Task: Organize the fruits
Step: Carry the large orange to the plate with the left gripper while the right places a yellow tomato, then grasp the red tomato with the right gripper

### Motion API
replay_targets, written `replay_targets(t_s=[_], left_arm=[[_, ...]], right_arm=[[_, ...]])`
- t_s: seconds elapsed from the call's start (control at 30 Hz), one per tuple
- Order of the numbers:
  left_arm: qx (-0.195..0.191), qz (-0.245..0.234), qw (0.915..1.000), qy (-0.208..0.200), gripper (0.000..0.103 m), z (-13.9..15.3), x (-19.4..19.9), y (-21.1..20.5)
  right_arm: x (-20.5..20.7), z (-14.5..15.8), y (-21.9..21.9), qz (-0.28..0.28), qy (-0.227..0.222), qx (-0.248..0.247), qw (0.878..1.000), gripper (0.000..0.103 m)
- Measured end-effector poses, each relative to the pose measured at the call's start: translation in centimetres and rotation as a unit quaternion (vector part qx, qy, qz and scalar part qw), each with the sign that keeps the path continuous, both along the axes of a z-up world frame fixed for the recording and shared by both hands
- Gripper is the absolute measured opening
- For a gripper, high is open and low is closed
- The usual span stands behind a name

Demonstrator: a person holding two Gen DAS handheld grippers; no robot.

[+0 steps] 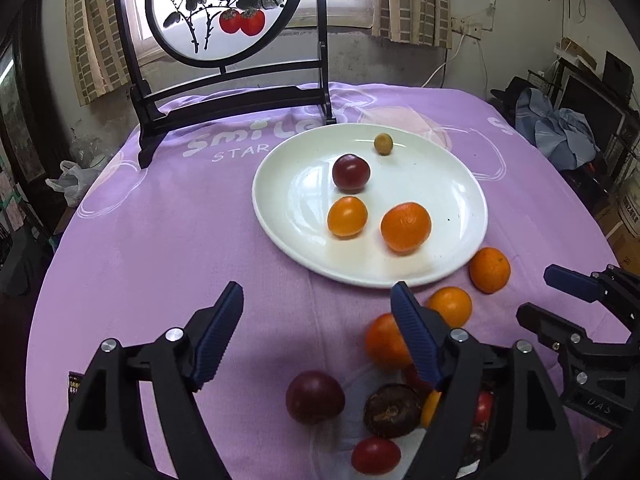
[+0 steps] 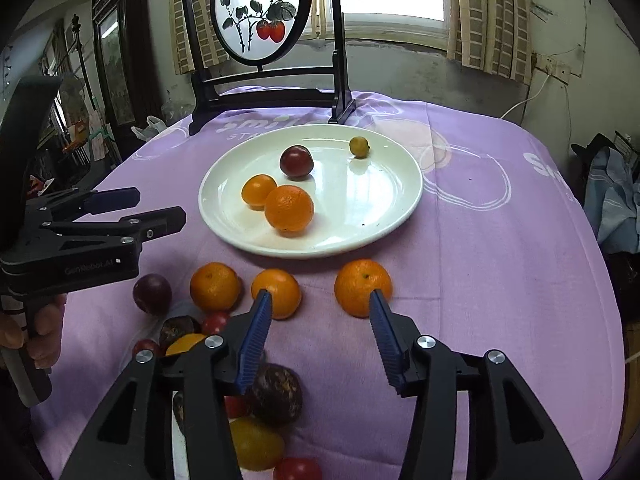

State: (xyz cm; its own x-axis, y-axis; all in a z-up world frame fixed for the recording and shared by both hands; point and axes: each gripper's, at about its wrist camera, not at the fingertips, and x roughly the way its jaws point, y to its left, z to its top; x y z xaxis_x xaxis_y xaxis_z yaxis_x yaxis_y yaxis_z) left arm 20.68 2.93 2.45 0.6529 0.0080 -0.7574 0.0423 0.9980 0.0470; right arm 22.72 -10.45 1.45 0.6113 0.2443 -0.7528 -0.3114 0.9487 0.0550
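Two grippers hang over a purple cloth [image 1: 168,216], and neither holds anything. Seen from its own camera, the left gripper [image 1: 316,312] stands wide, its blue pads well apart, with bare cloth between them. One pad crosses in front of an orange [image 1: 382,342] without gripping it. The right gripper [image 2: 320,308] is parted less widely; its tips lie in front of two oranges [image 2: 280,288] [image 2: 358,284] on the cloth, and the gap between the pads shows only cloth.

On the white plate [image 2: 384,208] sit four fruits: two oranges [image 2: 289,209] [image 2: 258,190], a dark red plum [image 2: 296,162] and a small yellow-green fruit [image 2: 359,146] near the far rim. More fruit lies loose on the cloth on the near side of the plate, among them oranges, plums, small red fruits and brown wrinkled ones.

Only the right wrist view shows the hand [image 2: 44,324] around the left gripper's handle, and a yellow fruit [image 2: 256,442] low between the right gripper's arms. The left wrist view shows the right gripper from the side at its right edge, and a plum [image 1: 315,397] in full. A painted round screen [image 1: 222,8] stands behind the plate in both.
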Motion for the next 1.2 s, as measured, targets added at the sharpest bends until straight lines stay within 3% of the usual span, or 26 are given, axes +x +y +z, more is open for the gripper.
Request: replay_targets(t_s=[0.17, 0.33, 0.5, 0.87, 1.2], left_arm=[[-0.002, -0.008, 1.0000, -0.002, 0.082, -0.4, -3.8, 0.0], [0.007, -0.012, 0.9999, 0.004, 0.083, -1.5, -7.1, -0.4], [-0.009, -0.016, 0.9998, 0.005, 0.088, -2.1, -9.6, -0.3], [-0.019, -0.007, 0.9988, 0.044, 0.089, -4.7, -11.5, 0.0], [-0.028, -0.011, 0.9978, 0.059, 0.089, -5.6, -11.3, -0.1]], right_arm=[[-3.2, -0.5, -0.2, 0.005, 0.009, 0.001, 1.000, 0.061], [-6.3, -1.2, -0.6, 0.008, 0.019, 0.011, 1.000, 0.062], [-8.6, -2.3, -0.9, 0.005, 0.030, 0.006, 1.000, 0.064], [-9.9, -4.5, -1.3, -0.004, 0.064, 0.001, 0.998, 0.064], [-9.1, -4.9, -0.7, -0.008, 0.065, -0.030, 0.997, 0.063]])
